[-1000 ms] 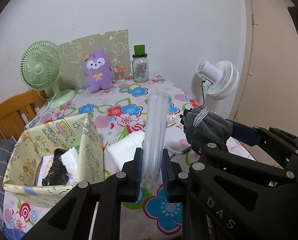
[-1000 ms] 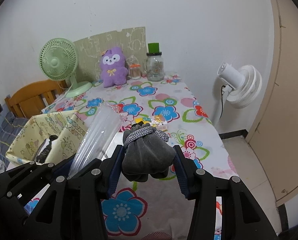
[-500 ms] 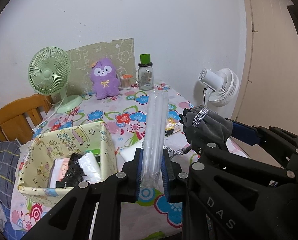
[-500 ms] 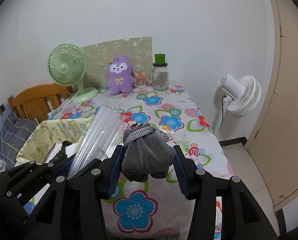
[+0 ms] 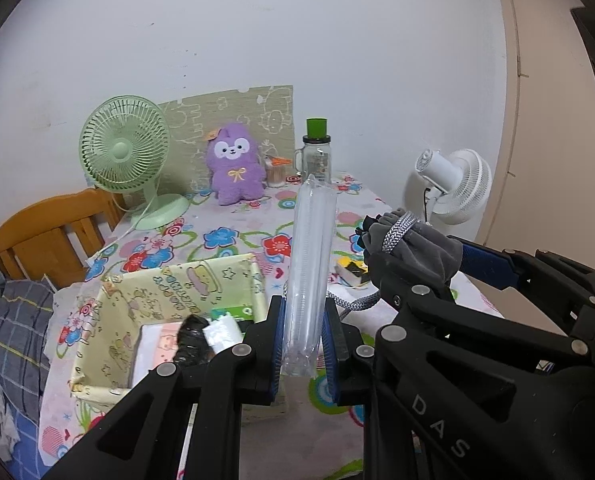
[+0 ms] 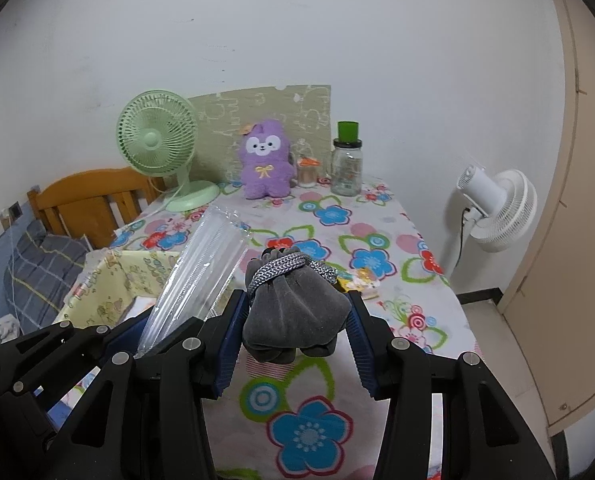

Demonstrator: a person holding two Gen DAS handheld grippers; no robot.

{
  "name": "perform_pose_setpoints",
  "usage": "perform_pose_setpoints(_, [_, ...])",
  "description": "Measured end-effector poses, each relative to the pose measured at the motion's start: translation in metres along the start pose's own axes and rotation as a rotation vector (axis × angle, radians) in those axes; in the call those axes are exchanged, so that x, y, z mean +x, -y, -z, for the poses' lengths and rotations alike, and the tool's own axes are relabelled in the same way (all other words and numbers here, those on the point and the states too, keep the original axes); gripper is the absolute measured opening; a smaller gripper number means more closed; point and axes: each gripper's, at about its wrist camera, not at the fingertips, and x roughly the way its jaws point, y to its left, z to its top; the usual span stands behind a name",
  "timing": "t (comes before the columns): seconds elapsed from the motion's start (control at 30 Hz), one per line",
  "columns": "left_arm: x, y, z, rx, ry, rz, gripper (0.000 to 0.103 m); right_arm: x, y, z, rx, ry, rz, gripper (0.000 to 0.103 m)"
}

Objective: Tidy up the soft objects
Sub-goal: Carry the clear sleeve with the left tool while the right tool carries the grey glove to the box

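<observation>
My left gripper (image 5: 303, 344) is shut on a long clear plastic sleeve of stacked cups (image 5: 311, 264), which juts up and forward above the table. My right gripper (image 6: 295, 320) is shut on a grey velvet drawstring pouch (image 6: 293, 312) tied with a grey cord; the cord's loose end hangs below it. The two grippers sit side by side over the near end of the flowered table (image 6: 337, 216). A yellow cartoon-print box (image 5: 169, 280) stands at the left below my left gripper, holding a black item, a white packet and a pink-and-white pack. A purple plush toy (image 6: 263, 160) sits at the far end.
A green desk fan (image 5: 125, 152) and a glass jar with a green lid (image 5: 316, 156) flank the plush by the wall. A small yellow packet (image 6: 363, 278) lies mid-table. A white fan (image 6: 497, 208) stands off the table's right edge. A wooden chair (image 5: 49, 232) with plaid cloth is at left.
Both grippers have pulled back and risen from the table, each keeping its hold. The box, plush and fans now sit lower and farther off in both views.
</observation>
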Motion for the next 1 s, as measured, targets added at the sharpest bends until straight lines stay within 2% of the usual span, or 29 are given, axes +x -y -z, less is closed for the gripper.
perform_pose_setpoints(1.0, [0.026,-0.087,-0.001,-0.090,-0.056,-0.052,0.016,0.051,-0.079,-0.024,-0.083,-0.070,-0.067,0.052])
